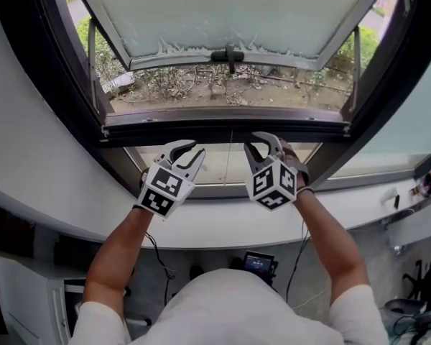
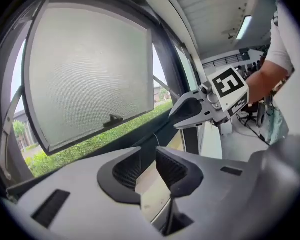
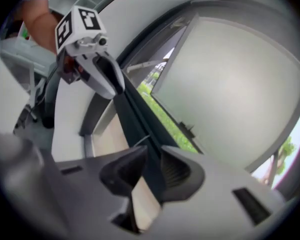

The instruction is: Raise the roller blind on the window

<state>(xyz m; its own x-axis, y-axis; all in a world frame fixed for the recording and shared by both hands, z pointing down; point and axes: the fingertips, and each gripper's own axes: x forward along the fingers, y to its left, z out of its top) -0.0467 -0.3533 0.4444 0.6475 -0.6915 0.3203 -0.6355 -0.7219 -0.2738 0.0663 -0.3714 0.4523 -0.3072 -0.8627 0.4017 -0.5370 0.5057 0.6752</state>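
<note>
A dark-framed window fills the head view. Its upper frosted sash (image 1: 230, 13) is swung outward. Below the dark crossbar (image 1: 223, 129), the lower pane shows a beige surface (image 1: 212, 169) that looks like the blind. A thin cord (image 1: 230, 157) hangs in front of it. My left gripper (image 1: 189, 152) and right gripper (image 1: 262, 144) are raised side by side just under the crossbar, one on each side of the cord. Each is open by a narrow gap with nothing between the jaws. In the left gripper view the cord (image 2: 155, 140) hangs just beyond the left gripper (image 2: 149, 168).
A white curved sill (image 1: 223, 225) runs under the window, close to both wrists. Shrubs and bare ground (image 1: 201, 85) lie outside. Below, the floor holds cables and a small lit device (image 1: 258, 263). In the right gripper view the left gripper (image 3: 107, 79) hangs close by.
</note>
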